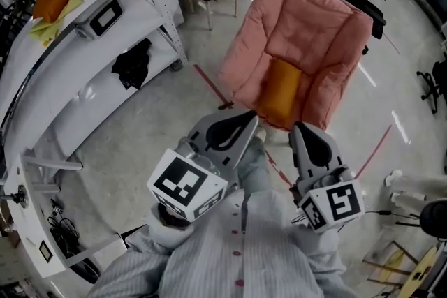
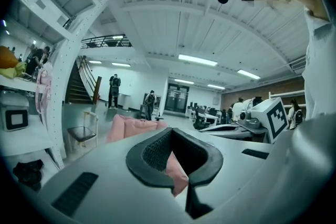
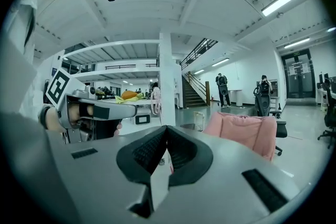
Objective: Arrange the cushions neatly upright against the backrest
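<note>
Sleeves low in the head view, then left gripper (image 1: 248, 121) and right gripper (image 1: 300, 129), side by side, aimed at the pink chair (image 1: 307, 24), not touching it. Orange cushion (image 1: 279, 88) lies sloped on the seat, not upright on the backrest.

Left gripper view: jaws closed tip to tip, nothing held. Chair (image 2: 131, 128) ahead, cushion not visible.

Right gripper view: jaws closed, empty. Chair (image 3: 247, 132) ahead to the right.

Cushion looks soft, light and floppy, and would likely sag if pinched mid-face. Better hold is probably the top edge or corners, one gripper each, biting the seam so the fabric doesn't slip.
</note>
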A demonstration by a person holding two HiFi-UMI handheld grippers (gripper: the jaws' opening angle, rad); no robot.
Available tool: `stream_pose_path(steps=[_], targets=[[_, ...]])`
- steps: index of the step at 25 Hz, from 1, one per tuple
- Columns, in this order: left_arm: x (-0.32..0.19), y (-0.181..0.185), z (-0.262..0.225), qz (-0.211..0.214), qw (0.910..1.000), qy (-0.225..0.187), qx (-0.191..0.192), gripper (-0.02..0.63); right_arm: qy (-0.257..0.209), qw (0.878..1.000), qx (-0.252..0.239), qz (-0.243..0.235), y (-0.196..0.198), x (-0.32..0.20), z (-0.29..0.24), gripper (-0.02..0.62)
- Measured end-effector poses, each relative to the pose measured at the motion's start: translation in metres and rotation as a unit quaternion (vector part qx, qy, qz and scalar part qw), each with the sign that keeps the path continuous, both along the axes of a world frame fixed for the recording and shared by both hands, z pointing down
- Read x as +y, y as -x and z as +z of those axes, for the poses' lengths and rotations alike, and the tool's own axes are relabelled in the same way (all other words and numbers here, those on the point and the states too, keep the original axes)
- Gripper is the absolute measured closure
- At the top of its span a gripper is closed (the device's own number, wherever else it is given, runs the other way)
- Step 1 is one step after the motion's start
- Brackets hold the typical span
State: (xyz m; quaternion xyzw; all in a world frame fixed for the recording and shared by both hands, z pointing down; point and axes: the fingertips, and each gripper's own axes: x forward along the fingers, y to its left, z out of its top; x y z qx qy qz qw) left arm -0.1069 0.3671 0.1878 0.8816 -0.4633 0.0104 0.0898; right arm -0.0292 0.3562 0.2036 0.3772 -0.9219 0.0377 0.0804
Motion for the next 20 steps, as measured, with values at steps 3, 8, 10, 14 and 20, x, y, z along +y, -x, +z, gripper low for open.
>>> stream_pose_path(steps=[3, 8, 10, 14, 20], targets=[[-0.033, 0.002, 0.002, 0.003, 1.0, -0.002, -0.002, 0.595, 0.002, 1.0, -0.003, 0.003, 0.002, -0.032, 0.005, 0.583], [-0.111, 0.006, 0.001, 0.008, 1.0, -0.001, -0.004, 0.595, 0.006, 1.0, -0.004, 0.003, 0.009, -0.109, 0.006, 0.583], [-0.146, 0.006, -0.002, 0.011, 0.9999, 0.0, -0.005, 0.595, 0.01, 1.0, -0.005, 0.003, 0.011, -0.144, 0.005, 0.583], [-0.214, 0.003, -0.009, 0.017, 0.9998, 0.004, -0.005, 0.595, 0.016, 1.0, -0.004, 0.009, 0.007, -0.212, 0.002, 0.583], [-0.305, -0.012, -0.013, 0.025, 0.9996, 0.01, -0.006, 0.595, 0.024, 0.999, 0.003, 0.024, -0.015, -0.298, 0.0, 0.583]])
